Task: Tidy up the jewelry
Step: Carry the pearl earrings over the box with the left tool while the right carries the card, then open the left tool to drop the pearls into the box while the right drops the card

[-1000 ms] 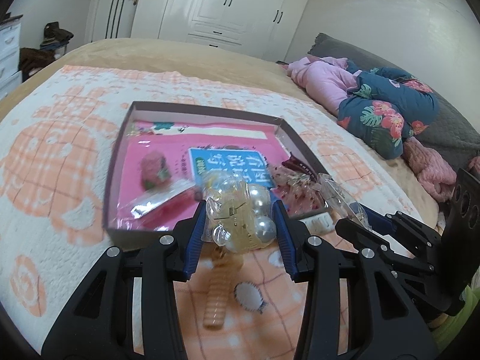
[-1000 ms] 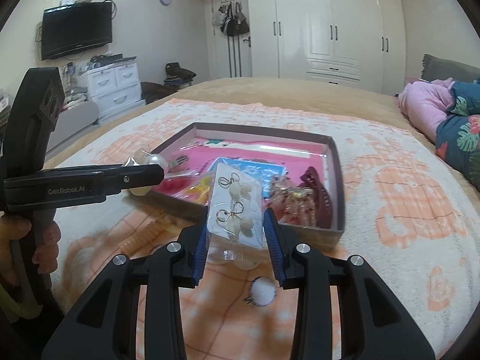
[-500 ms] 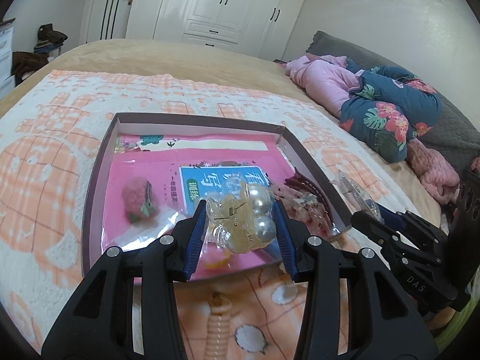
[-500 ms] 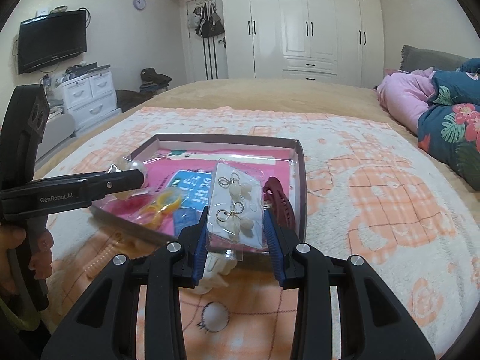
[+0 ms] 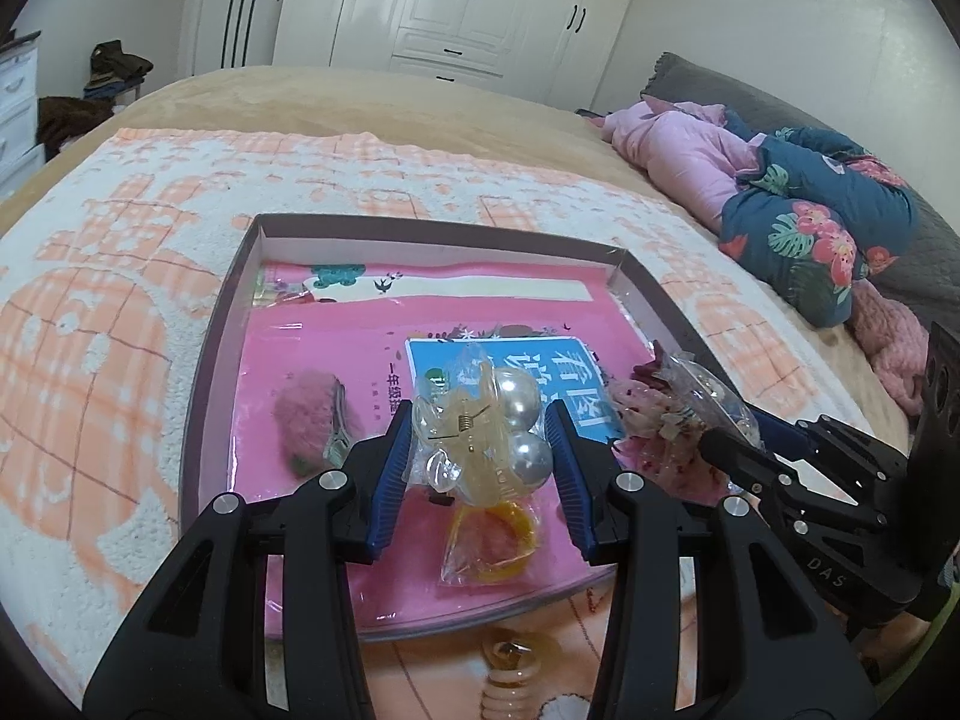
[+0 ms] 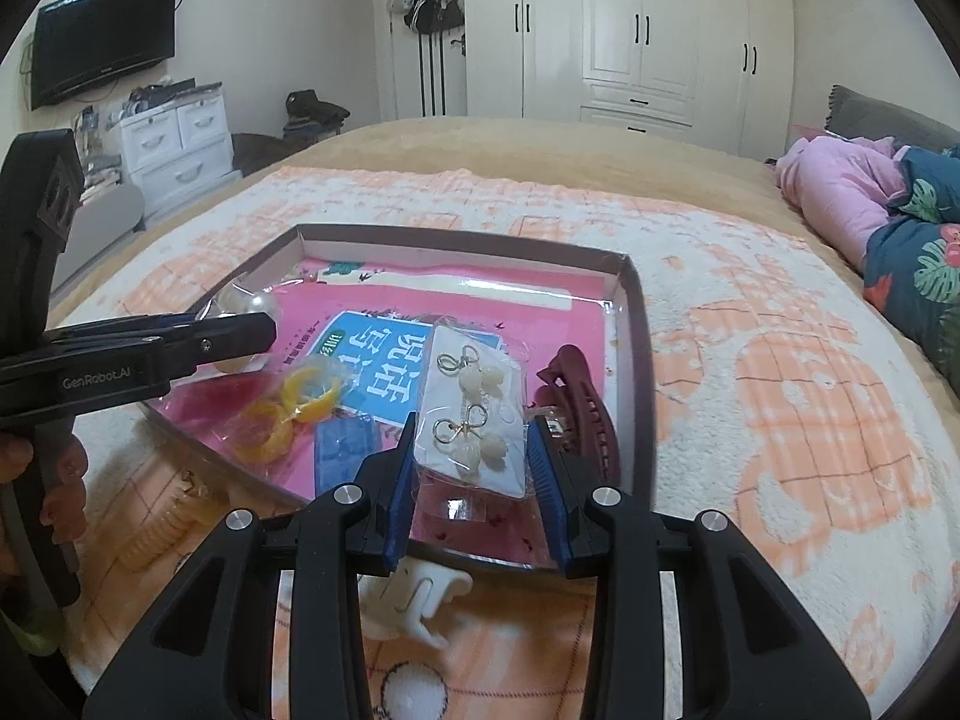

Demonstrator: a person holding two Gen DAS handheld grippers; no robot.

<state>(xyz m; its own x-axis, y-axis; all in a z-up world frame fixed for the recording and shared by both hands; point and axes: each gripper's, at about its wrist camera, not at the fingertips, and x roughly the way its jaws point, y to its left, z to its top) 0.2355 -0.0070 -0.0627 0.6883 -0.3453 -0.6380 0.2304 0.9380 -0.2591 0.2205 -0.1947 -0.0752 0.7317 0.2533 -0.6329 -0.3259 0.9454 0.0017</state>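
A shallow brown-rimmed box (image 5: 222, 312) (image 6: 636, 324) with a pink book inside lies on the bed. My left gripper (image 5: 480, 438) is shut on a bagged amber hair claw with pearls (image 5: 486, 438), held over the box's near part. My right gripper (image 6: 474, 450) is shut on a bagged white card of pearl earrings (image 6: 474, 414), held over the box's near right part. In the box lie a pink fuzzy clip (image 5: 312, 420), bagged yellow rings (image 5: 492, 540) (image 6: 300, 402) and a dark red hair claw (image 6: 576, 402).
An amber spiral hair tie (image 5: 510, 678) (image 6: 162, 528) and a white hair claw (image 6: 414, 600) lie on the orange-patterned blanket in front of the box. Pink and floral bedding (image 5: 780, 186) is piled at the right. White wardrobes (image 6: 648, 30) stand behind the bed.
Both grippers have moved forward with their bagged items, from in front of the box to over its near part. The loose items on the blanket have dropped toward the frames' bottom edges.
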